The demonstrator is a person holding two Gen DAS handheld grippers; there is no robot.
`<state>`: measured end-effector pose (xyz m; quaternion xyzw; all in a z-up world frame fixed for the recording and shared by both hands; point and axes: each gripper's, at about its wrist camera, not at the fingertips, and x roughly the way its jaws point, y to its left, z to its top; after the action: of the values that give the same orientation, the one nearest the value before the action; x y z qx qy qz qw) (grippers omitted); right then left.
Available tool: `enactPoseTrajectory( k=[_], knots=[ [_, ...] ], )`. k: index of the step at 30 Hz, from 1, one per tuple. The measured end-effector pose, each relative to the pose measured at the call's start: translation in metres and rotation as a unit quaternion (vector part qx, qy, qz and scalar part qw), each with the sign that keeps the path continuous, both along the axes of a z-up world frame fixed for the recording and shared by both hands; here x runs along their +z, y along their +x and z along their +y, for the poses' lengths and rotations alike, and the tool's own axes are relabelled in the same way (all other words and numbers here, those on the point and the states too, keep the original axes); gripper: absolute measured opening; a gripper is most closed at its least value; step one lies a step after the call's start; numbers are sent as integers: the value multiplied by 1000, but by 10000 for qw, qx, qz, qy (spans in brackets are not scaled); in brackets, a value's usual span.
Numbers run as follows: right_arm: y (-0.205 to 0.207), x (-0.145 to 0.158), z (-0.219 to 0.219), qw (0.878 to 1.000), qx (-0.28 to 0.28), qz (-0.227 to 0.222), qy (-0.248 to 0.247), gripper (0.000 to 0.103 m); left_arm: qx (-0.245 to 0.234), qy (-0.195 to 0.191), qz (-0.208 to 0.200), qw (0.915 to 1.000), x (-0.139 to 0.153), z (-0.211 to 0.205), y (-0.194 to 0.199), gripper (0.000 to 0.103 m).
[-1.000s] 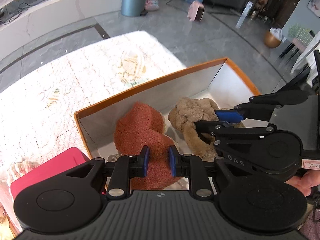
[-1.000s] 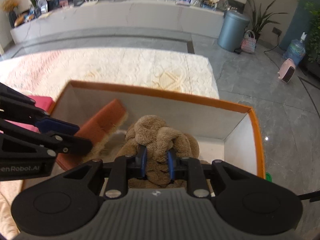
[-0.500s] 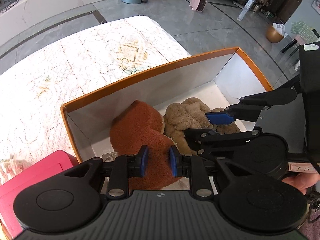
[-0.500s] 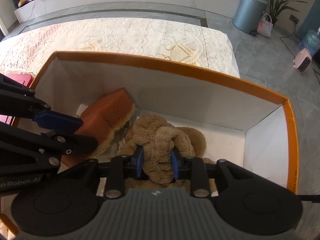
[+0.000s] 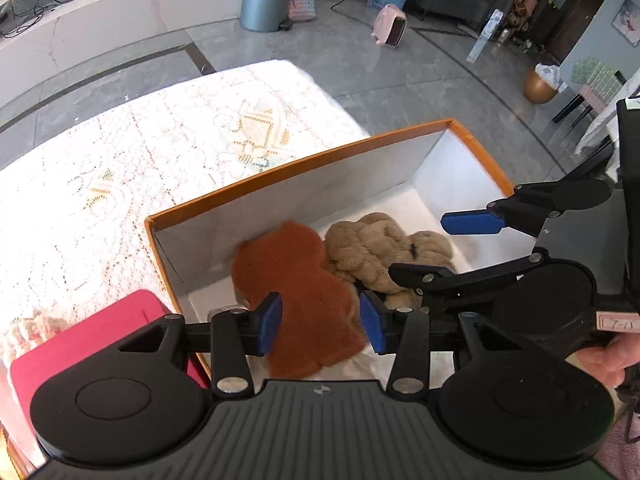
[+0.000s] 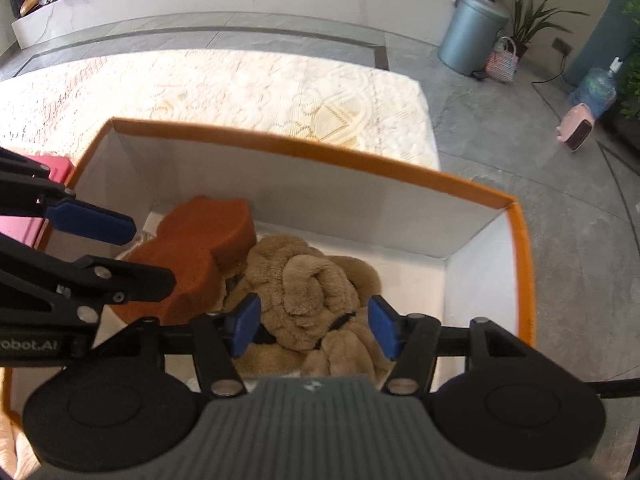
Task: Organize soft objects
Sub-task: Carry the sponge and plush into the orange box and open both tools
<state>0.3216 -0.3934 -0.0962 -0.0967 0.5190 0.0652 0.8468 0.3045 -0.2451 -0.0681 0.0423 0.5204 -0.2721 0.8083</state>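
Covering the table is a white lace cloth, and on it stands an orange-rimmed cardboard box with white inner walls. Just beside the box's near left corner lies a flat pink case. Inside the box, on its floor, lie two soft things touching each other: a tan plush toy toward the middle and a rust-brown sponge-like piece leaning at the left end. The left gripper hangs over the rust-brown piece; its jaws have just been opening and now stand apart, the blue pads clear of the piece on both sides. The right gripper hangs over the plush toy; its jaws have likewise just been opening and stand apart, pads not pressing the fur. A hand shows at the right edge.
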Motion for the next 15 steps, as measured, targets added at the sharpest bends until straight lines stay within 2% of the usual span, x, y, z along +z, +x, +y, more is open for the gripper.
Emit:
enactPoseTrajectory(
  k=[7, 15],
  knots=[
    [-28, 31, 11, 9995, -71, -320, -43, 61, -9, -65, -424, 9991, 32, 21, -33, 52],
    [-79, 66, 38, 9964, -116, -823, 140, 61, 143, -273, -1176, 9926, 67, 56, -91, 52]
  ],
)
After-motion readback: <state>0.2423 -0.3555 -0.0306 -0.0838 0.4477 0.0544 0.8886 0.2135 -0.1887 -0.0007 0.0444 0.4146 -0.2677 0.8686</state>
